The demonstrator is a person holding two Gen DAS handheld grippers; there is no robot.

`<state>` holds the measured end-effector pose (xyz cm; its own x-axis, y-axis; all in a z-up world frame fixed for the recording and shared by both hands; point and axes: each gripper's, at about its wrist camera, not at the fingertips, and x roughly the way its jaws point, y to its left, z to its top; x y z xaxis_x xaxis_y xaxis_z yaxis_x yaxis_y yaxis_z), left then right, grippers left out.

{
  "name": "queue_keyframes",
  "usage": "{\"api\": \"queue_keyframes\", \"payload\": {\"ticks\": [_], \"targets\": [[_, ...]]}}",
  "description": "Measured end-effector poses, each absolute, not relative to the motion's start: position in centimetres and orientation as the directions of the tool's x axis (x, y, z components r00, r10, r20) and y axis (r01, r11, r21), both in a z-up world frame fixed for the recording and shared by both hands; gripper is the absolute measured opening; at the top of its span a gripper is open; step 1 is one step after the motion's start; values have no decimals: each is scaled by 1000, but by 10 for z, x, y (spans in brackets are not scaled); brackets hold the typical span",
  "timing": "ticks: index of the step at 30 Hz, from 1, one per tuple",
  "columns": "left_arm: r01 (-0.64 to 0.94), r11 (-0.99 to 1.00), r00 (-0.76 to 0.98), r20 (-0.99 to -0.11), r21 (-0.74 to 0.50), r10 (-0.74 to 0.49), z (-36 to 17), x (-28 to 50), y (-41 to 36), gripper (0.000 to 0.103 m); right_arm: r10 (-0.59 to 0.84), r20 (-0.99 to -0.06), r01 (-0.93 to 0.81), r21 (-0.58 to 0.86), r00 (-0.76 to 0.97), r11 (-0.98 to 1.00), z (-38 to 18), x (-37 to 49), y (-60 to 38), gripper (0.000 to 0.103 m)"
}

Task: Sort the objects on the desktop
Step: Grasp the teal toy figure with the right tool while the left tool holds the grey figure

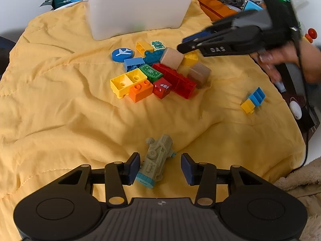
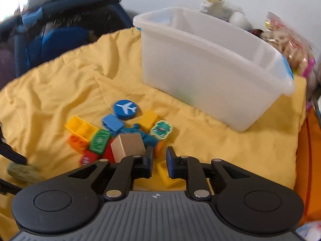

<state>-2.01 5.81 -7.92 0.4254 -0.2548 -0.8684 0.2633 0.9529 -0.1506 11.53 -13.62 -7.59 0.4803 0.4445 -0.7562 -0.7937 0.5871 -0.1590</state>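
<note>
A yellow cloth (image 1: 60, 110) covers the worktop, with a white bin (image 1: 138, 10) at its far side. Near of the bin lies a pile of toy blocks (image 1: 160, 74). The left hand-held gripper (image 1: 159, 166) stands apart around a grey-green toy train (image 1: 158, 156). The right hand-held gripper (image 2: 159, 160), over the pile, is narrowly apart on nothing, beside a wooden cube (image 2: 128, 146).

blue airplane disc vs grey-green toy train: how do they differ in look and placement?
The blue airplane disc is flat, round and bright blue with a white plane printed on it; the grey-green toy train is long, sculpted and dull, with a light blue end. The disc lies at the block pile's edge near the white bin; the train lies alone, between the open jaws of the left gripper. Both rest on the yellow cloth.
</note>
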Motion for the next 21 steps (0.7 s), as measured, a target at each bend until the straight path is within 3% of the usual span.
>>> {"api": "queue_keyframes", "payload": {"ticks": [5, 11, 17, 21], "targets": [[253, 956, 429, -869, -147, -247, -79, -23, 60, 49, 410, -820, -889, -238, 400, 392, -85, 133, -119, 29], [226, 961, 432, -868, -160, -246, -81, -25, 66, 49, 453, -849, -959, -199, 271, 202, -88, 136, -99, 31], [214, 963, 442, -864, -160, -242, -81, -24, 69, 49, 494, -842, -970, -129, 218, 207, -93, 144, -78, 37], [213, 963, 431, -869, -163, -242, -83, -23, 67, 50, 502, -848, -985, -139, 169, 98, -90, 134, -69, 50]]}}
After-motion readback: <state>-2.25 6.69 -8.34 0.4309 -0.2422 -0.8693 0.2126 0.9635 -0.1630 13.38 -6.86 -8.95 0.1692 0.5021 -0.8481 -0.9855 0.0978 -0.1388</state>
